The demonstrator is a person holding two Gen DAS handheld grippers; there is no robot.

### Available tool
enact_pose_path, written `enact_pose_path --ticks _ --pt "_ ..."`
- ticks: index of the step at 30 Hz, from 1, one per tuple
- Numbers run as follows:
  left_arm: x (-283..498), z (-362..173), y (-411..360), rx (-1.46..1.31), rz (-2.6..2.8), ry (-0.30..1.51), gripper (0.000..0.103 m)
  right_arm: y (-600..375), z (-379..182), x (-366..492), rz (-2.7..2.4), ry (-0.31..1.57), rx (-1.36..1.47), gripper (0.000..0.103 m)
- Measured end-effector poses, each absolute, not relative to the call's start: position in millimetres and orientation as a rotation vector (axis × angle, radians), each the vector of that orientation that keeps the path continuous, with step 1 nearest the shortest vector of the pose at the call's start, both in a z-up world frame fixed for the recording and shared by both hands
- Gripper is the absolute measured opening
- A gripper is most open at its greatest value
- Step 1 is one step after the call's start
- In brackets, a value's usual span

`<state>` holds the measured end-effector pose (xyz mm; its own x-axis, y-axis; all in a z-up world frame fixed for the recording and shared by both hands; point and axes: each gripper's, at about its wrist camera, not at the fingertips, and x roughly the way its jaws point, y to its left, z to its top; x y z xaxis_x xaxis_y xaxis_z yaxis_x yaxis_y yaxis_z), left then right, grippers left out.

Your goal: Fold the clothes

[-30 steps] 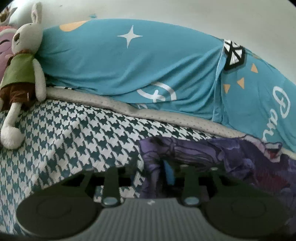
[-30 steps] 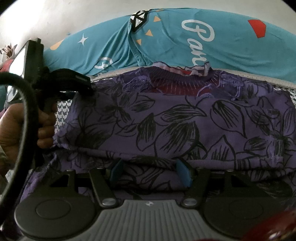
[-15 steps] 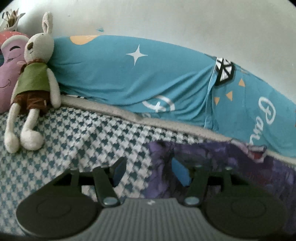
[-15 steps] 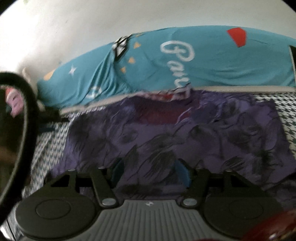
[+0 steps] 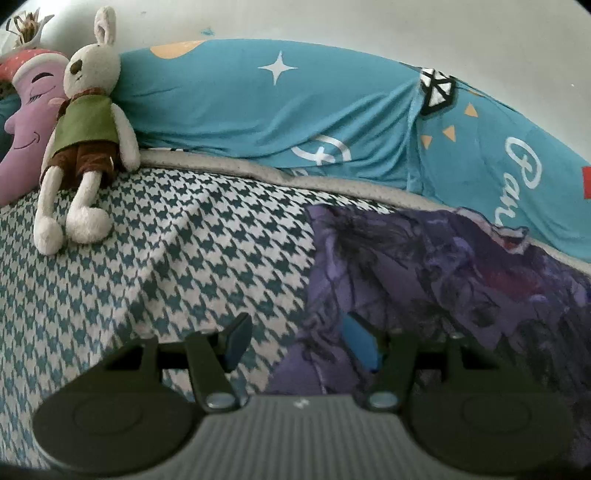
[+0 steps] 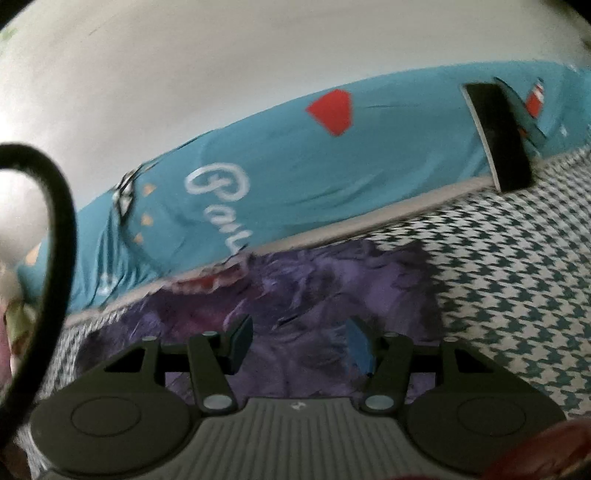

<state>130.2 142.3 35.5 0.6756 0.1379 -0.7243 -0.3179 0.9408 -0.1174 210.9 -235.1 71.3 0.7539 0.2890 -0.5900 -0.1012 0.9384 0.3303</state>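
The left gripper [image 5: 295,341] and right gripper [image 6: 299,343] both hang with fingers spread and nothing in them, above the purple floral garment [image 5: 424,280], which lies flat on the houndstooth bedsheet [image 5: 166,258]; I judge one fold laid, with more folds left. From the left, a stuffed rabbit [image 5: 86,122] sits against the teal pillows [image 5: 258,107] along a white wall [image 5: 369,26]
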Motion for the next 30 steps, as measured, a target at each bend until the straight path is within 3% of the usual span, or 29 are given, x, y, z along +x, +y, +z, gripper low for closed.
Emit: enact_pose_path --ticks 6,26,30 --pt "124 41 125 -0.189 0.217 0.765 0.069 -252 63 219 0.177 0.699 0.353 0.057" --pt "142 8 118 -0.173 0.204 0.847 0.072 -229 32 225 0.198 0.869 0.359 0.054" --pt "141 2 124 -0.178 0.227 0.86 0.079 -228 34 224 0.192 0.871 0.35 0.054"
